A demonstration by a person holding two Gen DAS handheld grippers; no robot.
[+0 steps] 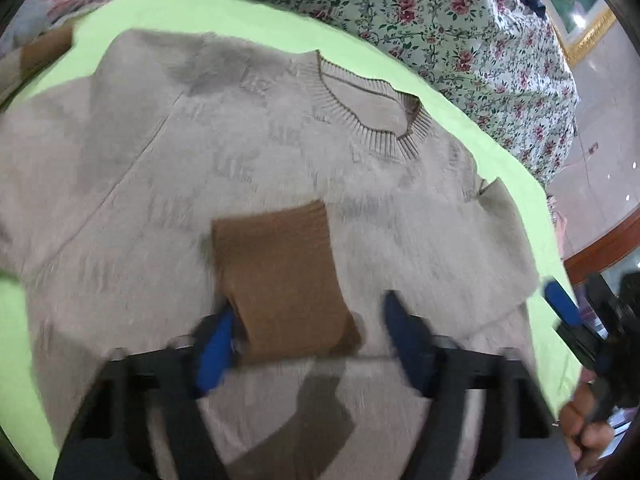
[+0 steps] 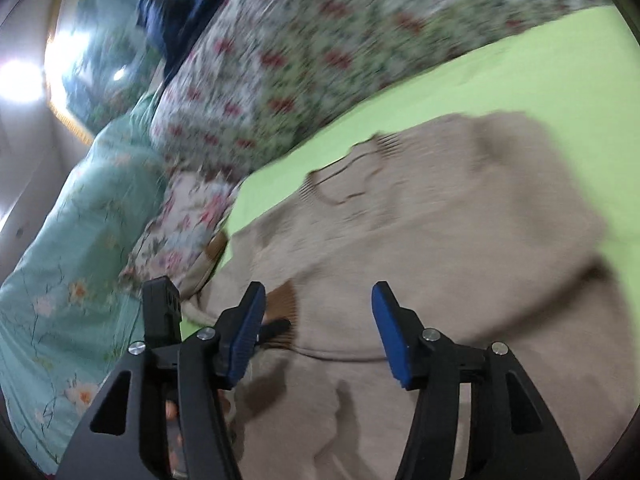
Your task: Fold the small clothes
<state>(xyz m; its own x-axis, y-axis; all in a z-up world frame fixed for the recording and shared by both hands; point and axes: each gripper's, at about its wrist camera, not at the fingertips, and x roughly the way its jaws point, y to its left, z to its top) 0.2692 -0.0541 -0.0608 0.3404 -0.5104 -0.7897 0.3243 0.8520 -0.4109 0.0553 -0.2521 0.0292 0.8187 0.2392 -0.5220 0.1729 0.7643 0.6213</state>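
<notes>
A beige knit sweater (image 1: pixel 168 184) with a ribbed collar (image 1: pixel 376 96) lies flat on a lime-green sheet (image 1: pixel 208 12). One sleeve is folded across the body, and its brown cuff (image 1: pixel 280 276) lies between my left gripper's fingers. My left gripper (image 1: pixel 312 336) is open just above the cuff and grips nothing. My right gripper (image 2: pixel 318 328) is open over the sweater (image 2: pixel 460 220), near the brown cuff (image 2: pixel 282 304). It also shows in the left wrist view (image 1: pixel 560 308) at the sweater's right edge.
A floral quilt (image 1: pixel 460 28) is bunched along the far side of the sheet. A teal floral blanket (image 2: pixel 60 240) and dark blue cloth (image 2: pixel 176 8) lie beyond it. A second brown cuff (image 1: pixel 44 50) shows at the far left. A wooden edge (image 1: pixel 600 248) shows at the right.
</notes>
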